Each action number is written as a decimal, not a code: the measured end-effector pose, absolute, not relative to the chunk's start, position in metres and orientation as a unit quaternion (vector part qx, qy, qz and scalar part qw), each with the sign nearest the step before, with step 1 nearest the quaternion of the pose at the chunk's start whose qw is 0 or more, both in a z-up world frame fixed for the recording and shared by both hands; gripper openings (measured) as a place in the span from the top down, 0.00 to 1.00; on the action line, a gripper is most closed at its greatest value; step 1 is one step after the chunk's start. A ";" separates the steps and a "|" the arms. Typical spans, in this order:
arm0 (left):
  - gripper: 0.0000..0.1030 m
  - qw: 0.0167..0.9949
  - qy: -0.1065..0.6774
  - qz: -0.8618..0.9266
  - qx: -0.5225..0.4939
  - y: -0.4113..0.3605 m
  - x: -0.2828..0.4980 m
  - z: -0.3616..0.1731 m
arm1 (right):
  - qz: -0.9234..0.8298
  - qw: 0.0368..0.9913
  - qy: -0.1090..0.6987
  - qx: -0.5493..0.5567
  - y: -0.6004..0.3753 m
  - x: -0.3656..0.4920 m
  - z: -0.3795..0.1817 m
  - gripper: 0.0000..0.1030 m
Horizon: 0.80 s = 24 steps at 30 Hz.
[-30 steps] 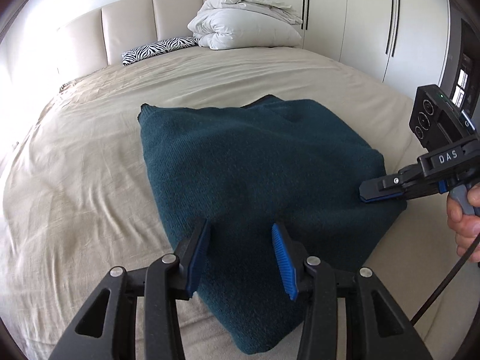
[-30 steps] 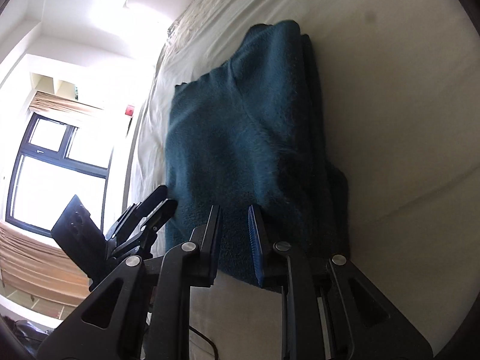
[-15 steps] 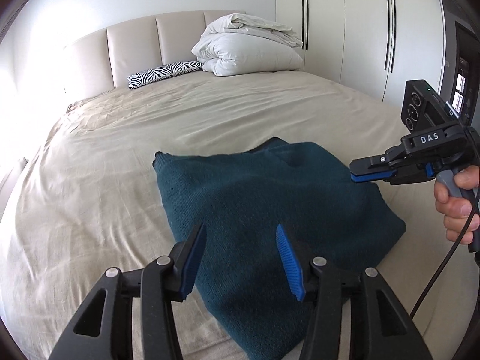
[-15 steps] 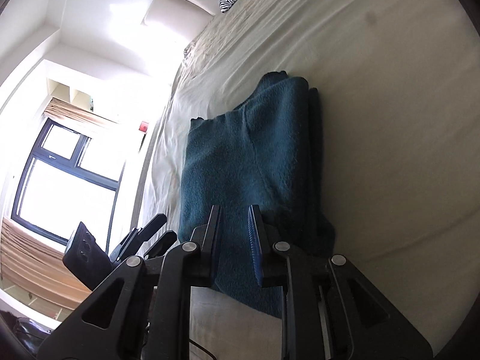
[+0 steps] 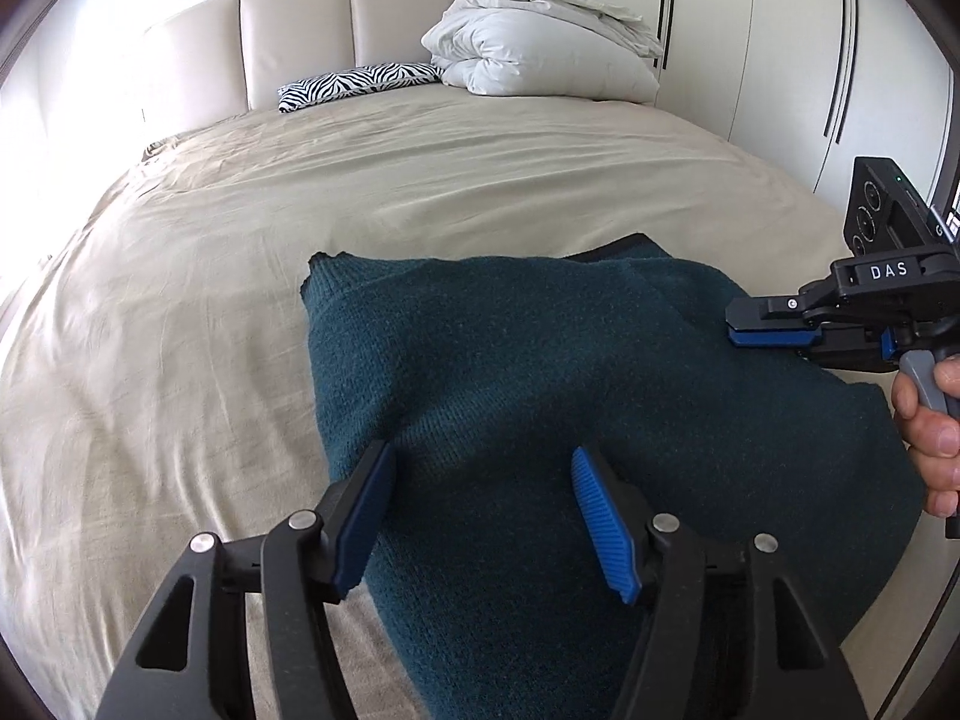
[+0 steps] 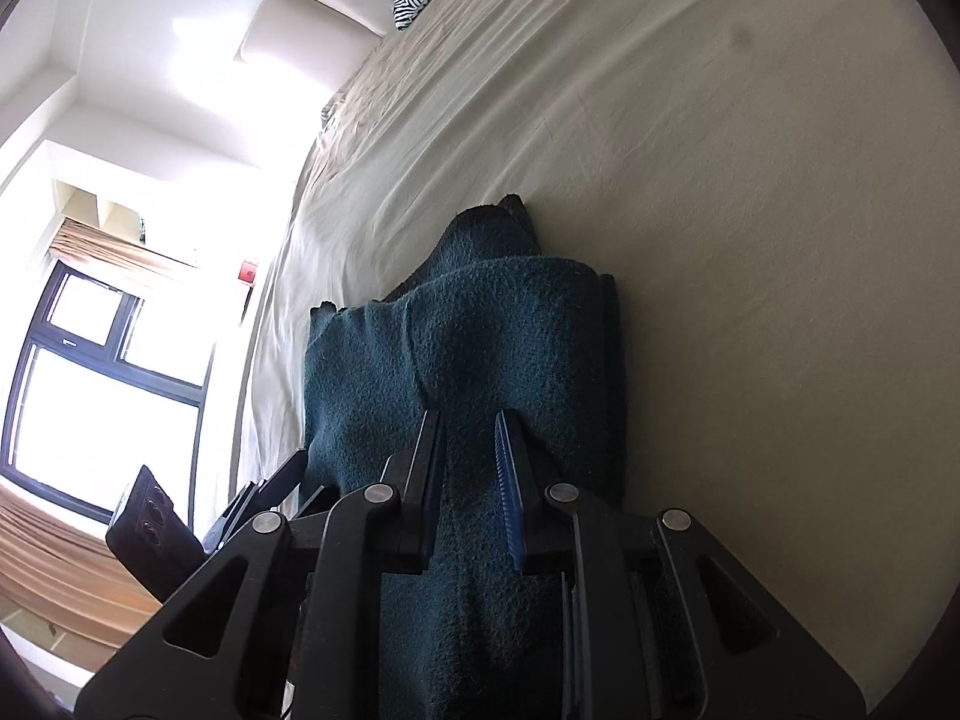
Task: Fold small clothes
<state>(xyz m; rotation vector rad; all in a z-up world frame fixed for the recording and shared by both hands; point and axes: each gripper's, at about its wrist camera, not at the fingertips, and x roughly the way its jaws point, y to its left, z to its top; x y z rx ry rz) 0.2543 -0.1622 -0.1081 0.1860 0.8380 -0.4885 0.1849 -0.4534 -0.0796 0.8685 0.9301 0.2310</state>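
Note:
A dark teal knitted garment (image 5: 540,372) lies folded on the beige bed sheet (image 5: 180,330). My left gripper (image 5: 480,456) hovers over its near left part. The jaws are opening and the blue pads (image 5: 600,516) press on nothing. My right gripper (image 5: 735,324), held by a hand (image 5: 930,426), sits over the garment's right side with its jaws nearly together and nothing between them. In the right wrist view the right gripper (image 6: 467,420) points along the garment (image 6: 480,330), and the left gripper (image 6: 282,480) shows at lower left.
A white folded duvet (image 5: 540,42) and a zebra-print pillow (image 5: 354,84) lie at the padded headboard (image 5: 288,36). White wardrobe doors (image 5: 780,30) stand to the right. A window (image 6: 90,360) is beyond the bed's far side. Bare sheet surrounds the garment.
My left gripper's jaws have spread wider. The right gripper has lifted off the garment's right edge and now hangs above it. Both views have shifted over the garment.

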 end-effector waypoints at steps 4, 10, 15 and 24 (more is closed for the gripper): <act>0.35 0.878 0.407 -0.238 0.077 -0.158 0.254 -0.111 | 0.096 0.806 0.429 0.397 -0.463 0.190 -0.080 0.84; 0.36 0.888 0.401 -0.224 0.018 -0.133 0.244 -0.097 | 0.028 0.829 0.400 0.390 -0.491 0.157 -0.056 0.81; 0.35 0.888 0.405 -0.210 -0.061 -0.096 0.240 -0.088 | 0.033 0.833 0.409 0.370 -0.495 0.121 -0.042 0.39; 0.27 0.812 0.505 -0.256 -0.140 -0.097 0.245 -0.117 | 0.100 0.778 0.482 0.389 -0.464 0.126 -0.078 0.39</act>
